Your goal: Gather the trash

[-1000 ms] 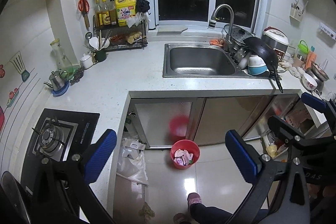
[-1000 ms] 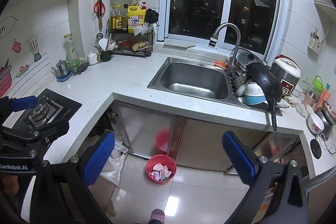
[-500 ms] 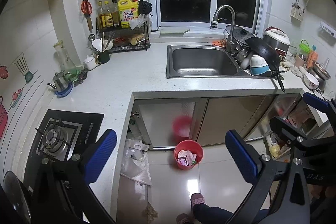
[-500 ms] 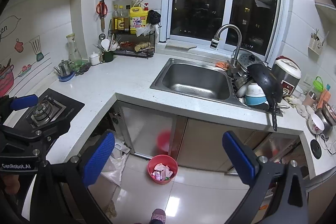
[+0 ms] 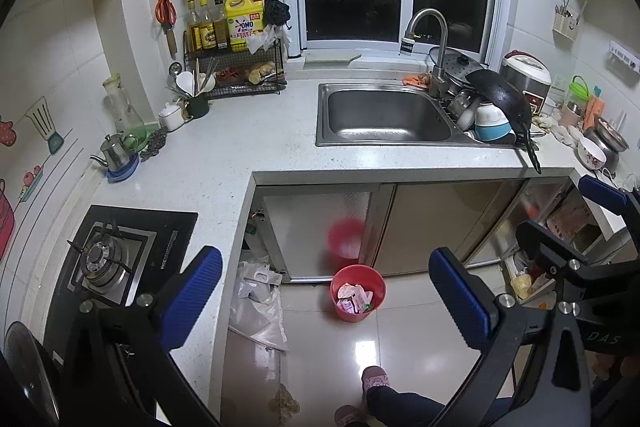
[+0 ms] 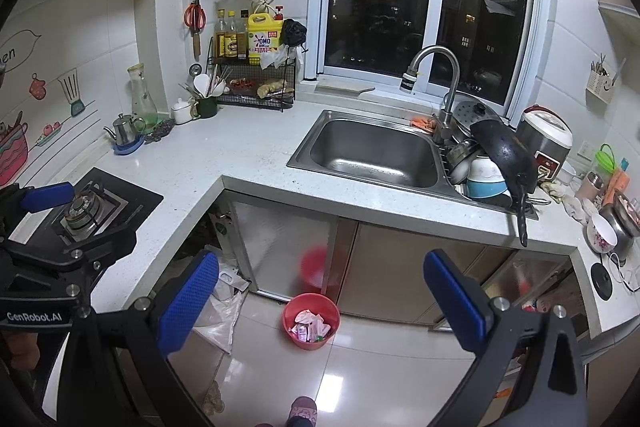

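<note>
Surveying kitchen from above; no trash is being held.
Both grippers' fingers (image 5: 460,291) (image 6: 188,303) are being kept wide; red bin (image 5: 357,293) already holding wrappers, bench (image 5: 224,163) pickup pending.

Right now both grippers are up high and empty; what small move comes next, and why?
Probably lower the right gripper toward the red bin on the floor. Both grippers are open and empty, the left too; the bin holds wrappers, the only trash clearly visible.
</note>
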Motion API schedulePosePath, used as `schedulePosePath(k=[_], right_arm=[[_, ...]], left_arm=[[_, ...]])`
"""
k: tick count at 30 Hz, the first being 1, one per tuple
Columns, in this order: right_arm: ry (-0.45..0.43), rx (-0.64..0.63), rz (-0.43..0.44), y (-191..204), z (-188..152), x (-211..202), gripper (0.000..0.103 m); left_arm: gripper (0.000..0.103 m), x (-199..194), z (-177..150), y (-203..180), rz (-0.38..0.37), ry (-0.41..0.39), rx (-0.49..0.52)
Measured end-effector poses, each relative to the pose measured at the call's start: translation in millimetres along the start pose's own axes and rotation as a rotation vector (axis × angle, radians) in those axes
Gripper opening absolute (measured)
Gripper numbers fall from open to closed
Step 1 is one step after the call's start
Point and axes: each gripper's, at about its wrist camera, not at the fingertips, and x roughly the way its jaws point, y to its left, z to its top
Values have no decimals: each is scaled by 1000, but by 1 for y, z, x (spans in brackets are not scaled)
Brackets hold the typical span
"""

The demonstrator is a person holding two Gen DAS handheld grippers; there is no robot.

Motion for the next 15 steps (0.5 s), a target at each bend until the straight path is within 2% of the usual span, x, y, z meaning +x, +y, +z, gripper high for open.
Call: schedulePosePath(k=[15], right_arm=[[0,-1,1,2,-2,-2,102]], left_arm=[[103,-3,-4,1,-6,1,-13]])
